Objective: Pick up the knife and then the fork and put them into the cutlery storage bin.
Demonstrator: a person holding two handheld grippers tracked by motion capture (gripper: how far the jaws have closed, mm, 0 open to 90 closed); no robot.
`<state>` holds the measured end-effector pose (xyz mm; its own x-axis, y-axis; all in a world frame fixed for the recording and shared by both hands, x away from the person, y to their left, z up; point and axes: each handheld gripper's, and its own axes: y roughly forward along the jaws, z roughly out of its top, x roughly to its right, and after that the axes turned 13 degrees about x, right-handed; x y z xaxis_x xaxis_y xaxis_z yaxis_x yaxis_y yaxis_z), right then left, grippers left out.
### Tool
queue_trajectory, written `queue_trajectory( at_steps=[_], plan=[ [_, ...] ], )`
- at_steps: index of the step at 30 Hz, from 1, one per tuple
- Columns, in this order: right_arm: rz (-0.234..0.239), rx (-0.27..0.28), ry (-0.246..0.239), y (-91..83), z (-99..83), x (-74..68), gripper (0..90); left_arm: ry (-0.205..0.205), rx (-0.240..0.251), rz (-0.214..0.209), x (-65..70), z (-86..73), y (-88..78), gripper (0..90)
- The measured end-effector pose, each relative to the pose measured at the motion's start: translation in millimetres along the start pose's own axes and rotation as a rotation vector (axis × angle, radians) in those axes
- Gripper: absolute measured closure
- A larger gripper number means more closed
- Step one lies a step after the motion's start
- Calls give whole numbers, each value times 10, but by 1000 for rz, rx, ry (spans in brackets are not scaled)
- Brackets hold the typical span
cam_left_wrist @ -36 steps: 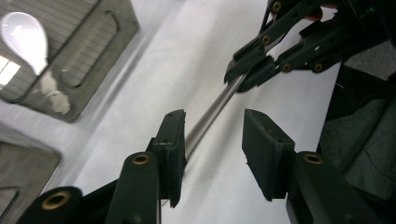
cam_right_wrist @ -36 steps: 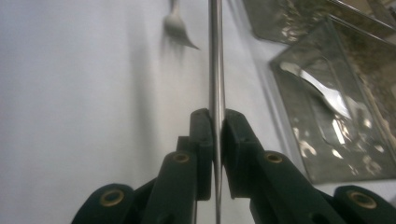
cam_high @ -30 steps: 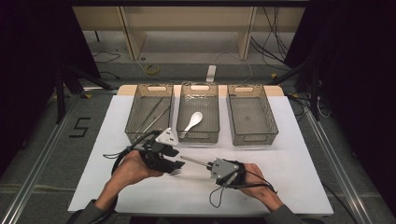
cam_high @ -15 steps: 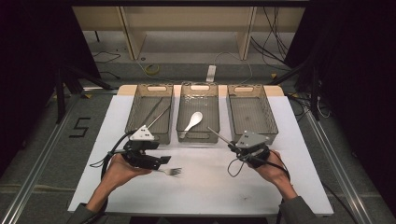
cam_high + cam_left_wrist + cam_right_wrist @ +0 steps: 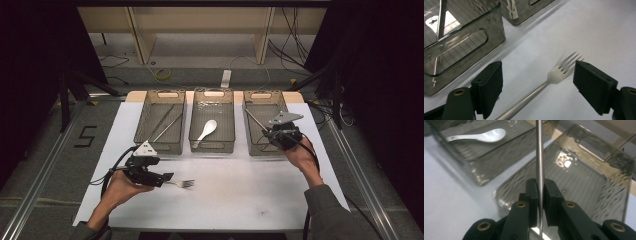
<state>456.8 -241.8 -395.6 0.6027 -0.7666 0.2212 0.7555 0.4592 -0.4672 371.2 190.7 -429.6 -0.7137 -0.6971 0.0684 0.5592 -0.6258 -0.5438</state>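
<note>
Two hand-held grippers work over the white surface. The left hand-held gripper has just been opening its jaws, which now stand wide apart around the silver metal fork lying flat on the surface without pressing it. The right hand-held gripper is clamped on a thin silver metal rod, holding it above the rightmost clear ribbed plastic bin.

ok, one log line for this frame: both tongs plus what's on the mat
left tongs: jaws just opened, fork on mat between them, unpressed | right tongs: shut on thin metal rod, over right bin
</note>
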Motion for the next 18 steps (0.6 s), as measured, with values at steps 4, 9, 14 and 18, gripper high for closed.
queue_trajectory(
  at_steps=[4,9,14,18],
  plan=[
    [-35,-8,25,112,73,134,835,-29,-21,24,-38,-37,4,214],
    [-68,-39,40,250,140,254,835,-28,-27,28,-57,-56,-6,198],
    [-88,-68,63,376,183,338,835,-24,-13,33,-39,-63,-8,181],
    [-96,-89,71,478,194,373,835,-28,-6,38,-42,-55,-27,178]
  ],
)
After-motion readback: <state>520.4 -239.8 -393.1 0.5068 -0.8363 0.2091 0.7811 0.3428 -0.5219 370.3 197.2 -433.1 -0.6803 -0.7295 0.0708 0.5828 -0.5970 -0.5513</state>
